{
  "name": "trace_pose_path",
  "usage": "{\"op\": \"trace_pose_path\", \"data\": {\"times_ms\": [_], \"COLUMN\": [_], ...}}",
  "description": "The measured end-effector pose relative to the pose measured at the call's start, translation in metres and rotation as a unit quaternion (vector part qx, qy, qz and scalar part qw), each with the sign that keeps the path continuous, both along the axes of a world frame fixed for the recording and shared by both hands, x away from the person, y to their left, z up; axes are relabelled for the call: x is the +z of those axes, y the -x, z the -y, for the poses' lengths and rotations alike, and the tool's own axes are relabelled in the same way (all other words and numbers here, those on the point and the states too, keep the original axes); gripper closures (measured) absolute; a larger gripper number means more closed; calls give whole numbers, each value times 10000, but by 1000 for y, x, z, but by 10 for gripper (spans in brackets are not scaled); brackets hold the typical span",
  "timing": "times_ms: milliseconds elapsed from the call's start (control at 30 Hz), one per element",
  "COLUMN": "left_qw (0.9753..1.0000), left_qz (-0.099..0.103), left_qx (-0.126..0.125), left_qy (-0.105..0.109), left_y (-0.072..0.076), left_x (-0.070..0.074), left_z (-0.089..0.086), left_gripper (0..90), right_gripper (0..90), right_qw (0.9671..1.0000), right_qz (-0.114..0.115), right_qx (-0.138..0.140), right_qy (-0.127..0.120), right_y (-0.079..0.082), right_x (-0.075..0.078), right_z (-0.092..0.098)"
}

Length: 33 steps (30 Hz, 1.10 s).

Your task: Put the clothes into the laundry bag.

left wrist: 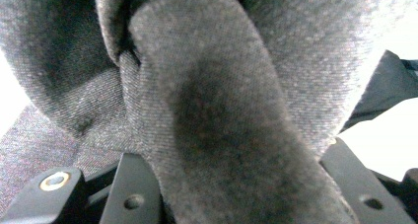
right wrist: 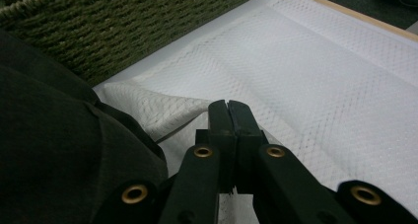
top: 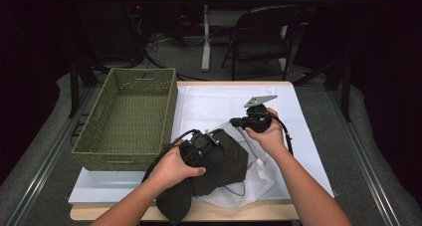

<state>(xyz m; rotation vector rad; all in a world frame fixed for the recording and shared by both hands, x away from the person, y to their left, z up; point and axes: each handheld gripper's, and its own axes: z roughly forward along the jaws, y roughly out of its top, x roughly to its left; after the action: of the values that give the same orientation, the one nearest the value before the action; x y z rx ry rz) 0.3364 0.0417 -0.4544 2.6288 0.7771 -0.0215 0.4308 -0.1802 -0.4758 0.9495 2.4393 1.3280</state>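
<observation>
A dark grey garment [top: 230, 161] lies bunched at the table's front, on top of a white mesh bag [top: 255, 182]. My left gripper [top: 214, 144] presses into the garment's top. In the left gripper view a thick fold of the garment [left wrist: 222, 110] fills the gap between its fingers [left wrist: 135, 197], so it is shut on the garment. My right gripper [top: 233, 121] is just right of the garment. Its jaws [right wrist: 227, 108] are shut on the mesh bag's raised edge [right wrist: 162, 113], next to the garment [right wrist: 49, 135].
A green woven basket [top: 127, 161] stands empty on the left of the white mat [top: 214, 101]; its wall [right wrist: 123, 26] lies close behind the garment. Bare mat [right wrist: 320, 86] stretches away to the right. Beyond the table stands a black chair [top: 263, 37].
</observation>
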Motion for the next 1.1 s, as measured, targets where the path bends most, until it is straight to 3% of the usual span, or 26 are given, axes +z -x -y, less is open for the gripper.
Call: {"op": "trace_pose_path", "data": {"times_ms": [200,633,1100], "left_qw": [9999,9996,9996], "left_qz": [98,182,-1], "left_qx": [77,166,258], "left_qy": [-60,-141,-99], "left_y": [0,-2,-10], "left_x": [-3,-19,-43], "left_z": [2,10,17], "left_gripper": [598,595,563], "right_gripper": [900,900,900], "right_qw": [10000,9994,9988], "right_qz": [32,59,58], "right_qx": [63,250,208], "right_qy": [-9,-241,-442], "right_y": [4,35,51], "right_x": [6,23,25], "right_z": [-3,-2,0]}}
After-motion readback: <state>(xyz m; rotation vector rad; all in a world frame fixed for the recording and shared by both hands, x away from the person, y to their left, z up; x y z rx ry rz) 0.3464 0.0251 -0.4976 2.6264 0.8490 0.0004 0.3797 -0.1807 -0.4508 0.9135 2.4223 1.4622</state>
